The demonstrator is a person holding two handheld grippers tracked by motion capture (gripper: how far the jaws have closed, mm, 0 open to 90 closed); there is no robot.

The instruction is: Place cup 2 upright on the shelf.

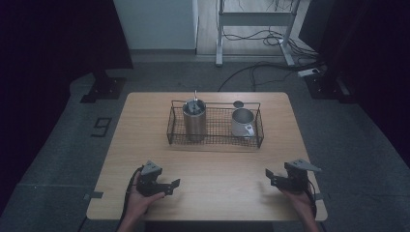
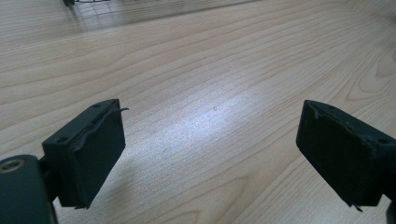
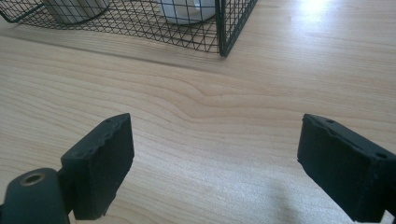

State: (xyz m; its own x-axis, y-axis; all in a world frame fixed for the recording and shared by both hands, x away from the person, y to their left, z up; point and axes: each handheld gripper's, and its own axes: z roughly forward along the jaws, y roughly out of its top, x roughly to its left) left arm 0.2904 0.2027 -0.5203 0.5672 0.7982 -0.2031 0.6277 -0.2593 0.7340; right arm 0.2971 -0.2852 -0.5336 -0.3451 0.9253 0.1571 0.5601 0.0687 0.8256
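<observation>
the right tongs (image 3: pixel 215 163) gaped wide over the bare wooden table (image 3: pixel 224 116); beyond stood a wire basket (image 3: pixel 223 32) holding a white cup (image 3: pixel 187 11).

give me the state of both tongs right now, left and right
Left tongs: open, jaws wide apart, holding nothing, over bare table.
Right tongs: open, jaws wide apart, holding nothing, short of the wire basket.

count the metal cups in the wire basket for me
2. A tall steel cup with a thin rod standing up from it sits at the left end of the wire basket; a shorter mug with a handle sits at the right end.
</observation>
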